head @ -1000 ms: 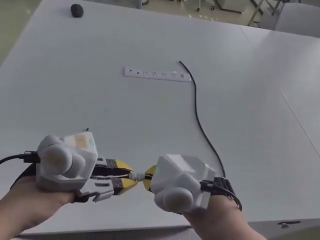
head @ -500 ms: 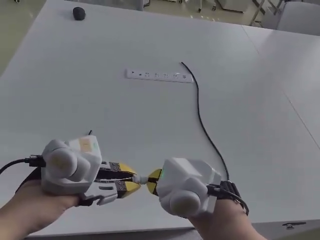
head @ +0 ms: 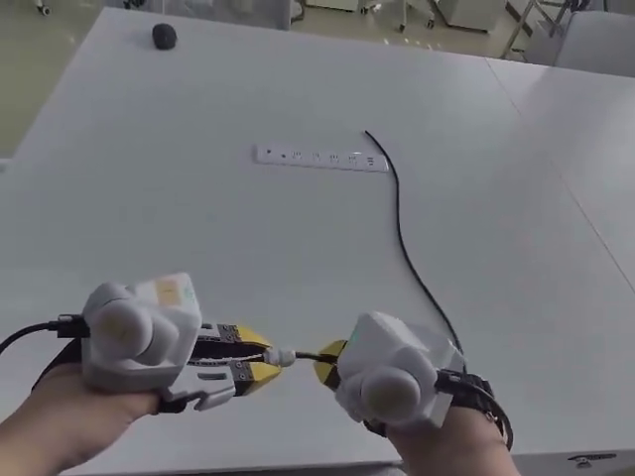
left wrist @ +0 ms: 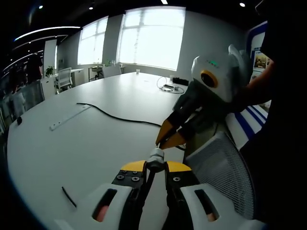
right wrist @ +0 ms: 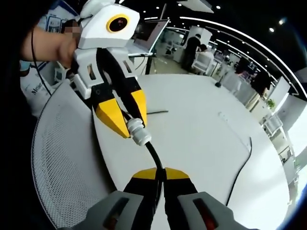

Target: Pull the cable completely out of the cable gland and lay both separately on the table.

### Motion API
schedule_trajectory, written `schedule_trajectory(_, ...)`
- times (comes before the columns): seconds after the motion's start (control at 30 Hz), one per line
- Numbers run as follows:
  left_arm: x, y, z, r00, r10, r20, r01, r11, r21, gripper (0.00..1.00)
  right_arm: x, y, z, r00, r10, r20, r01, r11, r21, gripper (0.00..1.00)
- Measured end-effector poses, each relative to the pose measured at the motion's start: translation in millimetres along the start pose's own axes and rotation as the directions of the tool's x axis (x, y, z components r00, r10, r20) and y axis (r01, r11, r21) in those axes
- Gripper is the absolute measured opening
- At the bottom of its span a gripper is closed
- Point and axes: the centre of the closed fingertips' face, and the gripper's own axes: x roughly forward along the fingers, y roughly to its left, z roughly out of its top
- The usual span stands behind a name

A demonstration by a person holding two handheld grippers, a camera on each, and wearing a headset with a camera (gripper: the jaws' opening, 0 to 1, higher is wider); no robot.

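Low over the table's near edge, my left gripper (head: 264, 359) is shut on the white cable gland (head: 279, 356). A short stretch of black cable (head: 308, 355) runs from the gland to my right gripper (head: 330, 361), which is shut on it. In the left gripper view the gland (left wrist: 155, 157) sits between my left gripper's (left wrist: 156, 166) yellow tips, with the right gripper (left wrist: 169, 136) just beyond. In the right gripper view the cable (right wrist: 152, 152) rises from my right gripper (right wrist: 160, 173) to the gland (right wrist: 136, 130), held by the left gripper (right wrist: 125, 118).
A white power strip (head: 319, 159) lies mid-table, and its black cord (head: 405, 248) runs toward the near right edge. A small dark object (head: 164, 37) sits at the far left. A short black piece (right wrist: 156, 112) lies on the table near the grippers.
The right gripper has drawn away to the right, so more black cable shows between it and the gland. The left gripper has stayed about where it was.
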Motion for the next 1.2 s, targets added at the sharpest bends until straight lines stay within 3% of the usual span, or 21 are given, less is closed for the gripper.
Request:
schedule_trajectory(0.23, 1.1, 1.0, 1.5, 1.0000, -0.004, 0.004, 0.004, 1.000, 0.001, 0.15, -2.6, -7.5, -9.3, 0.9996, -0.029, -0.001, 0.029, 0.994, 0.102, 0.00)
schedule_trajectory(0.4, 0.8, 1.9, 4.5, 1.0000, -0.004, 0.009, 0.004, 1.000, 0.004, 0.15, -1.9, -13.0, -18.2, 0.9993, -0.038, 0.000, 0.036, 0.966, 0.257, 0.00)
schedule_trajectory(0.57, 1.6, 2.3, 3.6, 1.0000, -0.009, 0.003, 0.009, 1.000, 0.007, 0.15, -0.4, -14.2, -25.3, 0.9987, -0.048, -0.015, 0.050, 0.967, 0.252, 0.00)
schedule_trajectory(0.63, 1.9, 1.9, 3.4, 0.9999, -0.009, 0.005, 0.009, 1.000, 0.008, 0.15, 0.4, -14.5, -28.6, 0.9988, -0.045, -0.018, 0.048, 0.954, 0.297, 0.00)
schedule_trajectory(0.7, 2.1, 0.5, 2.3, 0.9999, -0.012, 0.002, 0.012, 1.000, 0.005, 0.15, 1.9, -11.9, -30.8, 0.9996, -0.025, -0.015, 0.029, 0.922, 0.386, 0.00)
schedule_trajectory(0.73, 2.2, 0.0, 2.2, 0.9999, -0.012, 0.003, 0.012, 1.000, 0.006, 0.15, 1.8, -13.4, -30.2, 0.9995, -0.030, -0.009, 0.032, 0.919, 0.394, 0.00)
schedule_trajectory(0.83, 2.8, -0.1, 2.7, 0.9999, -0.012, 0.004, 0.012, 1.000, 0.007, 0.15, 1.9, -13.8, -30.0, 0.9992, -0.037, -0.017, 0.041, 0.926, 0.375, 0.00)
schedule_trajectory(1.03, 2.6, 1.6, 3.5, 0.9999, -0.009, 0.006, 0.009, 1.000, 0.009, 0.15, 3.9, -14.7, -29.5, 0.9990, -0.040, -0.019, 0.045, 0.925, 0.377, 0.00)
schedule_trajectory(1.13, 2.4, 1.7, 2.2, 0.9999, -0.009, 0.006, 0.009, 1.000, 0.009, 0.15, 3.8, -14.2, -28.6, 0.9985, -0.049, -0.022, 0.054, 0.940, 0.338, 0.00)
schedule_trajectory(1.2, 2.0, 2.7, 1.3, 1.0000, -0.006, 0.003, 0.006, 1.000, 0.011, 0.15, 3.1, -15.3, -27.5, 0.9971, -0.071, -0.027, 0.075, 0.966, 0.248, 0.00)
